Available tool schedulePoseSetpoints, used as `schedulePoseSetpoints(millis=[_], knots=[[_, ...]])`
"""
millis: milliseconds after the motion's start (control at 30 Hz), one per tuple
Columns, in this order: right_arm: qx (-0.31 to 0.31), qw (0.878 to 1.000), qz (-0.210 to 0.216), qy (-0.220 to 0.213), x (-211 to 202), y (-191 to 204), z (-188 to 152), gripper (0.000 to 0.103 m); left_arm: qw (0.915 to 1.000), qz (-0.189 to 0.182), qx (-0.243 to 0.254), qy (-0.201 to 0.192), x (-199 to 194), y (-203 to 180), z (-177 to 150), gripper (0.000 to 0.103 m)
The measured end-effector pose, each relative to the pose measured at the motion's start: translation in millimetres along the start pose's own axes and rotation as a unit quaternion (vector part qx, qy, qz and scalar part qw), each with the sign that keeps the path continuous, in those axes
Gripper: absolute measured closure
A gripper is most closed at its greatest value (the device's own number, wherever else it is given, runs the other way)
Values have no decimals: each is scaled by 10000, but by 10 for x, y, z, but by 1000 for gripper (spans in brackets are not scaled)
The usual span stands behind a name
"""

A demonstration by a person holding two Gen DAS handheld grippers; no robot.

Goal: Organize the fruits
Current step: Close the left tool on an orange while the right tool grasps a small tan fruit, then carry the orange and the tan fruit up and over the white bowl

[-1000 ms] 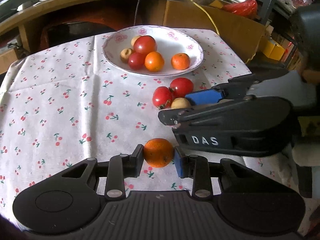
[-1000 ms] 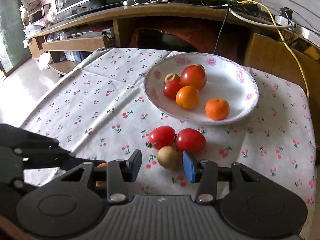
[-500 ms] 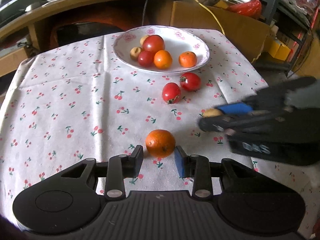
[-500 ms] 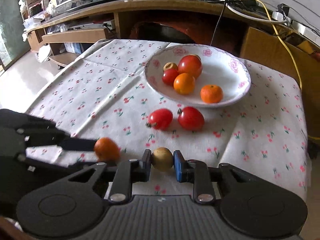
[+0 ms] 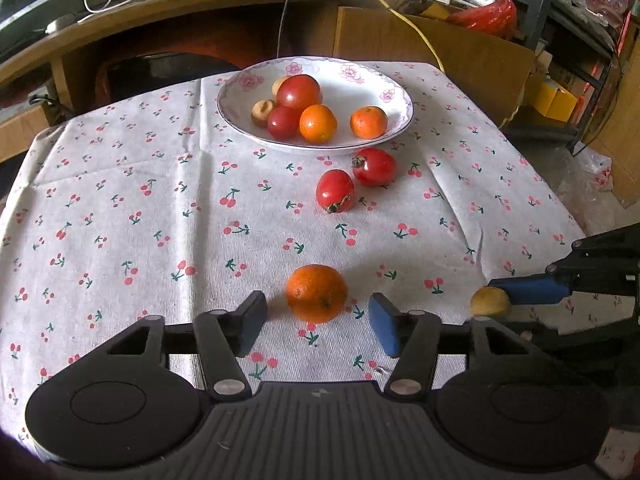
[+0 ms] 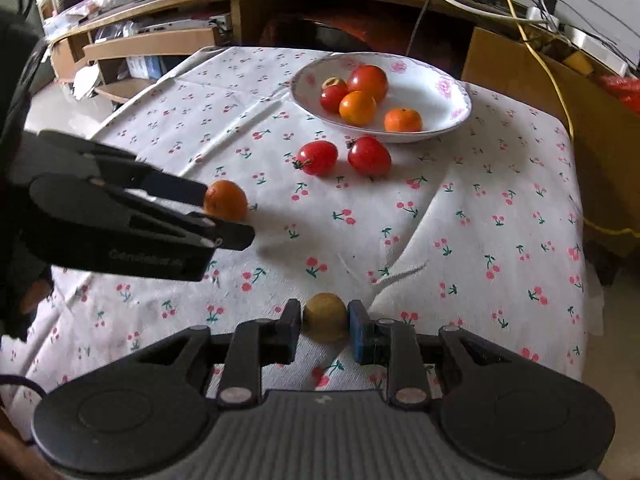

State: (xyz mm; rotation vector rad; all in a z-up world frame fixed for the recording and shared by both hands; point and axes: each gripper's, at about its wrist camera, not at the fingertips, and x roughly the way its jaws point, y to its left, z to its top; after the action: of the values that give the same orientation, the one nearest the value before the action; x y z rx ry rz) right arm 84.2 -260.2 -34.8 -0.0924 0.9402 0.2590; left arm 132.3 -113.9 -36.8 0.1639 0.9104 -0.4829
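Observation:
A white flowered bowl (image 5: 394, 92) at the far side of the table holds several fruits: tomatoes, two oranges and small brown fruits. Two red tomatoes (image 5: 335, 191) (image 5: 375, 166) lie on the cherry-print cloth in front of it. An orange (image 5: 317, 293) sits on the cloth between the fingers of my left gripper (image 5: 318, 322), which is open and not touching it. My right gripper (image 6: 324, 330) is shut on a small yellow-brown fruit (image 6: 325, 316), held near the table's near right edge; the fruit also shows in the left wrist view (image 5: 490, 301).
A wooden desk (image 5: 200, 12) with cables curves behind the table. A cardboard box (image 5: 432, 48) stands at the back right. The cloth (image 6: 480, 208) has a raised wrinkle near the right gripper. The floor (image 5: 592, 200) drops off to the right.
My right gripper closed on the small yellow-brown fruit and pulled it back toward the near right edge. My left gripper opened wider and drew back slightly from the orange.

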Motion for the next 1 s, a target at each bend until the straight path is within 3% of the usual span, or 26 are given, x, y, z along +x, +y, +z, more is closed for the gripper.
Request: schedulePoseSetpoints(millis=[167, 367, 467, 600, 1000], knots=[[-73, 10000, 43, -50, 8, 34, -3, 54, 10000, -8, -50, -56, 34, 18, 22, 36], [-108, 9999, -30, -90, 35, 44, 22, 54, 9999, 57, 8, -123, 51, -14, -1, 40], [-59, 9999, -57, -75, 41, 34, 45, 56, 9999, 63, -19, -158, 51, -10, 14, 50], [-46, 9999, -144, -67, 38, 21, 84, 66, 9999, 48, -69, -149, 52, 8, 29, 62], [21, 9999, -109, -131, 4, -12, 119, 66, 9999, 15, -103, -128, -64, -28, 4, 63]])
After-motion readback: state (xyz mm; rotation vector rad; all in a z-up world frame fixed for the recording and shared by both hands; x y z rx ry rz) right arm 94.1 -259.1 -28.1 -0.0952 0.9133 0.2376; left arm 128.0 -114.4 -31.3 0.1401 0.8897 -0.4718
